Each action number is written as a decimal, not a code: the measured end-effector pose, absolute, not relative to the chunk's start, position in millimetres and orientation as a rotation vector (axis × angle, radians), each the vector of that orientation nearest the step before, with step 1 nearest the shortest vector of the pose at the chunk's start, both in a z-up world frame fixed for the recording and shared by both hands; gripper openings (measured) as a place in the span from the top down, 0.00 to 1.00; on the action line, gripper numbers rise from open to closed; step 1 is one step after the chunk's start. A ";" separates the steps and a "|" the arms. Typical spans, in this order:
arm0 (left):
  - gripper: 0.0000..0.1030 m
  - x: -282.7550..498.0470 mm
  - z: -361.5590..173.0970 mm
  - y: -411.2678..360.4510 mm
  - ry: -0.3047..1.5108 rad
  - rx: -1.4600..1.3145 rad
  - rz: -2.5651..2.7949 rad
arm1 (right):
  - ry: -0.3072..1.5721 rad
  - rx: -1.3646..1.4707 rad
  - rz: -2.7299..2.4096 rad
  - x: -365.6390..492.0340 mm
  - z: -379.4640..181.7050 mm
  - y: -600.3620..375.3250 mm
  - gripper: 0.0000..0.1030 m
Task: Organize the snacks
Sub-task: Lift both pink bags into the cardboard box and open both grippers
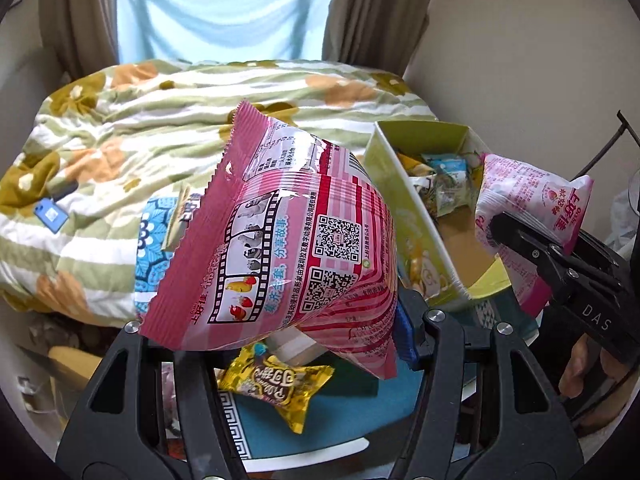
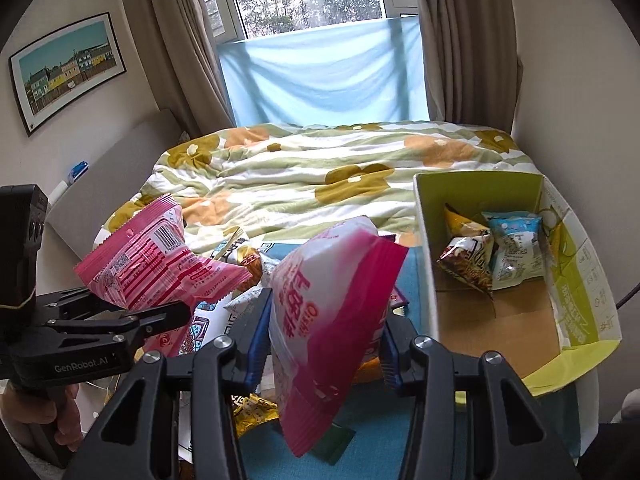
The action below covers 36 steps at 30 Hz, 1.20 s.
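My left gripper [image 1: 280, 332] is shut on a large pink striped snack bag [image 1: 288, 240] with QR codes, held up over the bed's edge. In the right wrist view that same bag [image 2: 160, 260] hangs from the left gripper [image 2: 176, 314] at the left. My right gripper [image 2: 324, 336] is shut on a pink and white snack bag [image 2: 328, 320], with its blue pads [image 2: 258, 320] pressing both sides. From the left wrist this bag [image 1: 528, 208] and the right gripper [image 1: 504, 232] are just right of the box. The open yellow-green box [image 2: 480, 190] holds a few small snack packs [image 2: 516, 252].
A yellow snack pack [image 1: 276, 388] and other packets lie on the teal mat [image 1: 340, 416] below the grippers. A bed with a floral quilt [image 2: 320, 168] fills the middle, and a blue phone [image 1: 50, 214] lies on it. Curtains and a window are behind. A hand [image 2: 52, 420] holds the left gripper's handle.
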State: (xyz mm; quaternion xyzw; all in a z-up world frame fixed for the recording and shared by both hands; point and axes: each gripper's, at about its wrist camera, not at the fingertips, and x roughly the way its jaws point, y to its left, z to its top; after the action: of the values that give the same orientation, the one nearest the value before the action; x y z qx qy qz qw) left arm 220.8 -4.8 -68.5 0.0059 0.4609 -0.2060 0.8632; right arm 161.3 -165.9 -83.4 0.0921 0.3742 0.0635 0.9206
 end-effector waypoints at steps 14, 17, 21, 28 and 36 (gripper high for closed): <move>0.46 243.8 -115.0 -204.9 1.057 0.038 -0.543 | 0.769 0.215 0.051 155.0 -90.1 -325.4 0.58; 0.46 251.2 -136.8 -235.9 1.100 0.039 -0.538 | 0.775 0.228 0.049 158.8 -99.4 -350.8 0.58; 0.42 258.5 -162.3 -261.2 1.133 0.058 -0.502 | 0.814 0.226 0.061 169.3 -113.5 -376.2 0.58; 0.11 253.5 -177.0 -257.5 1.158 0.056 -0.387 | 0.866 0.231 0.105 183.0 -134.3 -401.2 0.58; 0.11 237.7 -157.9 -245.1 1.122 0.024 -0.355 | 0.904 0.240 0.163 195.1 -139.1 -406.3 0.58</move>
State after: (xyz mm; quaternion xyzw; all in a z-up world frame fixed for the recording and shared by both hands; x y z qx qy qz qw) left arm 237.7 -245.1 -157.9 0.0115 0.5291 -0.1676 0.8317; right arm 195.1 -406.3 -139.1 0.1155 0.4351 0.0783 0.8895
